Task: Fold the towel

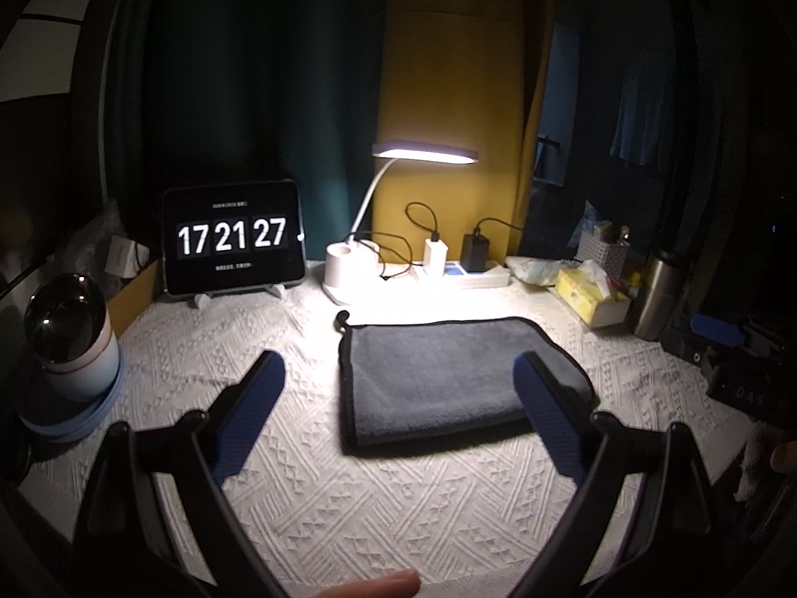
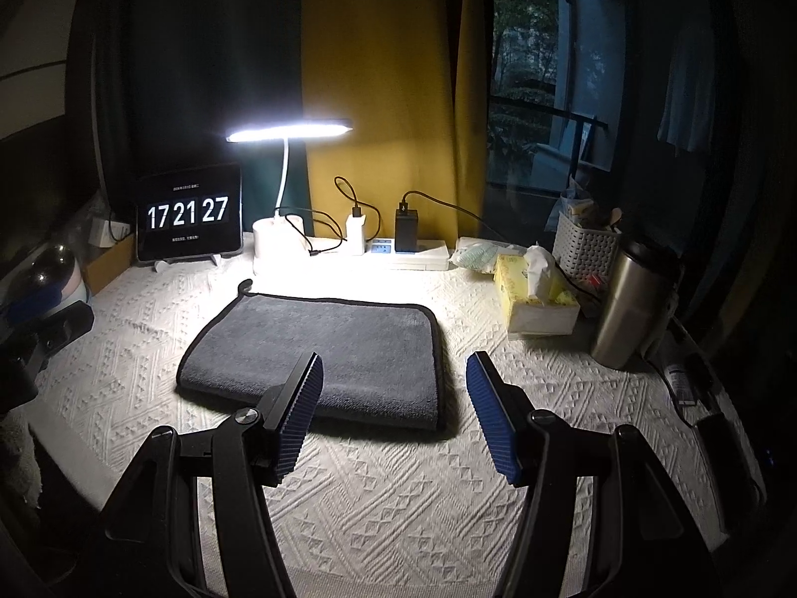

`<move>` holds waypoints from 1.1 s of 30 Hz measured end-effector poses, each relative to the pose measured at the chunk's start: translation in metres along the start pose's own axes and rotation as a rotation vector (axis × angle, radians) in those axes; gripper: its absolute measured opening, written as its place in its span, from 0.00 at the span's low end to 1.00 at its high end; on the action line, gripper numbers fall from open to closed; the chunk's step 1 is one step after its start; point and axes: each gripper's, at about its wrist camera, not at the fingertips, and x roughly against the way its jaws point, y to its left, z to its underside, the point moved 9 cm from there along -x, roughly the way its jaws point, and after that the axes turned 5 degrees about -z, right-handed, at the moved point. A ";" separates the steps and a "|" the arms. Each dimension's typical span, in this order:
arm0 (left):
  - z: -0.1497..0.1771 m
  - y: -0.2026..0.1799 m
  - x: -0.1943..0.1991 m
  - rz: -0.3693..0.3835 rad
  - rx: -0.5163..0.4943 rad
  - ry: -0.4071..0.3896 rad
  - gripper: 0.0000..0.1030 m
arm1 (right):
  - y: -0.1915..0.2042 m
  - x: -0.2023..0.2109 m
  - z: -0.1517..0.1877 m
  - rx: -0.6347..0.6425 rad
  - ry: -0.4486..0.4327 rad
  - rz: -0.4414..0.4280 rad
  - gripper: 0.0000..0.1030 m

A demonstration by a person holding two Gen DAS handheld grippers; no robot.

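Observation:
A dark grey towel [image 1: 448, 378] with black edging lies flat and folded over on the white textured tablecloth [image 1: 348, 498]; it also shows in the right wrist view [image 2: 338, 349]. A small hanging loop sticks out at its far left corner. My left gripper [image 1: 398, 373] is open and empty, held above the cloth in front of the towel's near left edge. My right gripper [image 2: 393, 373] is open and empty, held over the towel's near right corner. The left gripper's body shows at the left edge of the right wrist view [image 2: 45, 334].
At the back stand a tablet clock [image 1: 234, 244], a lit desk lamp [image 1: 423, 152] and a power strip with chargers [image 1: 463, 271]. A yellow tissue box [image 2: 538, 294], white basket [image 2: 588, 249] and steel tumbler [image 2: 627, 299] stand at the right. A round device [image 1: 69, 334] sits left.

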 end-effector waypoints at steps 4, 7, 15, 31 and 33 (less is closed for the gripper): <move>0.002 0.001 0.011 0.000 0.007 -0.027 0.91 | 0.004 0.009 0.002 0.003 -0.017 -0.003 0.61; 0.003 0.000 0.019 0.007 -0.005 -0.044 0.91 | 0.005 0.014 0.005 0.000 -0.024 -0.007 0.61; 0.008 -0.008 0.038 0.045 -0.028 -0.088 0.91 | 0.007 0.031 0.012 -0.006 -0.058 -0.019 0.61; 0.026 -0.021 0.077 0.072 -0.046 -0.147 0.91 | 0.016 0.067 0.043 -0.009 -0.103 -0.005 0.61; 0.025 -0.019 0.079 0.070 -0.040 -0.150 0.91 | 0.016 0.071 0.043 -0.008 -0.111 -0.001 0.61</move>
